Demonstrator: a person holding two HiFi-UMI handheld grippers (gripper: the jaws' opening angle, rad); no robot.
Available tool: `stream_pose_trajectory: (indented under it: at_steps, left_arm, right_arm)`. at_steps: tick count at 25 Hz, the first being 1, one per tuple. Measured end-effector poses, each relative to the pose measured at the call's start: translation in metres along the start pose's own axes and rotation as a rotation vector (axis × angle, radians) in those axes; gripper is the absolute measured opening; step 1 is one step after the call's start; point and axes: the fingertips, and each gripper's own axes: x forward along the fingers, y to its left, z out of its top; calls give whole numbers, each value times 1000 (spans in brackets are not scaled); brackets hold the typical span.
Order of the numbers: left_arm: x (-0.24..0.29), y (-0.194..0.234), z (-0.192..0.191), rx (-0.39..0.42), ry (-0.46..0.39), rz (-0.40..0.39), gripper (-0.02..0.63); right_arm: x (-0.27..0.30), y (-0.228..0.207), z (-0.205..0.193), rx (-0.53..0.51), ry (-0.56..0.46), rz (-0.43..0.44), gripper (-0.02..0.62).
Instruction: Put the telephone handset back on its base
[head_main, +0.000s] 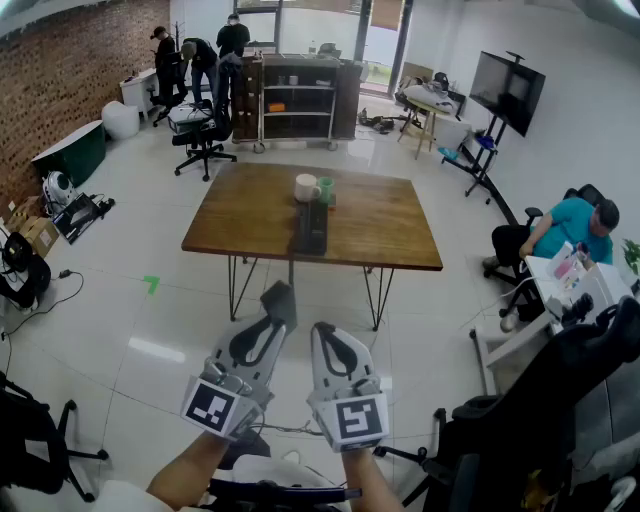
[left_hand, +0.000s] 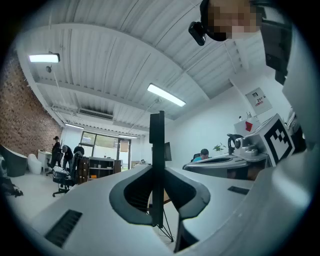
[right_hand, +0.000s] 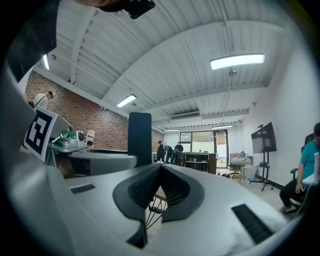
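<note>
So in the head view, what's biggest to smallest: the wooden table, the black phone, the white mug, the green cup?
1. wooden table
2. black phone
3. white mug
4. green cup, only a little smaller than the mug
The three small things sit close together on the table, so nearness hardly matters.

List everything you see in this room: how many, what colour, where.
table: one, brown wood, room centre
telephone: one, black, on the table
mug: one, white, table's far edge
cup: one, green, beside the mug
shelf unit: one, dark, far wall
screen: one, black, on stand, right
office chairs: several, black, room's edges
standing people: three, dark clothes, far back
seated person: one, teal shirt, right
flat panel: one, dark, in left gripper
left gripper: one, white, shut on flat panel
right gripper: one, white, shut, empty
</note>
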Motion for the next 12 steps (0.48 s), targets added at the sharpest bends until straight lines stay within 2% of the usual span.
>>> stream_pose_trajectory:
  at_steps: [12]
  left_arm:
    - [14,1,-2,-3,-6,7,63]
  right_arm:
    - [2,-13,0,-26,-5,11,0]
